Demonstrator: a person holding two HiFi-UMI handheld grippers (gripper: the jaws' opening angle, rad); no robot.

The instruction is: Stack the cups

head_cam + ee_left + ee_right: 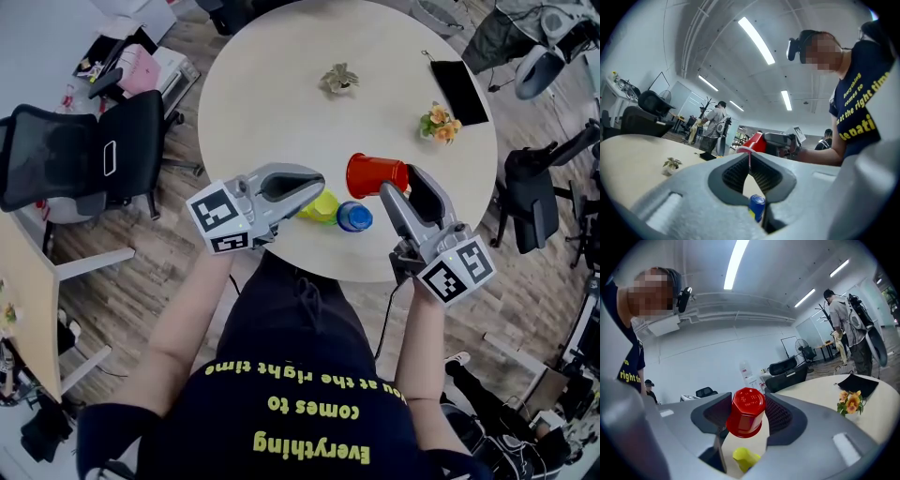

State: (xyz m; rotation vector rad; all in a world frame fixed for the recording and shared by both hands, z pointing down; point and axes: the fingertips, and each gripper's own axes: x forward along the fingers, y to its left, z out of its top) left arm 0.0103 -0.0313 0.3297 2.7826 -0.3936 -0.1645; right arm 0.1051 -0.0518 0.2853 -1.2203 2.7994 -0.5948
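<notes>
My right gripper (401, 180) (747, 401) is shut on a red cup (375, 173) (746, 413), which it holds on its side above the round table (281, 84). The cup's base faces the right gripper's camera; its mouth points left. It also shows as the red cup (752, 143) past my left jaws. A yellow cup (323, 206) (745, 458) and a blue cup (354, 217) (757, 206) sit side by side near the table's front edge, under the red one. My left gripper (317, 180) (749, 154) is shut and empty, its tip just left of the yellow cup.
On the table stand a small potted plant (339, 78), a bunch of orange flowers (439, 122) and a black tablet (459, 91). A black office chair (84, 155) stands to the left and another chair (525, 197) to the right. A person stands far back in the room.
</notes>
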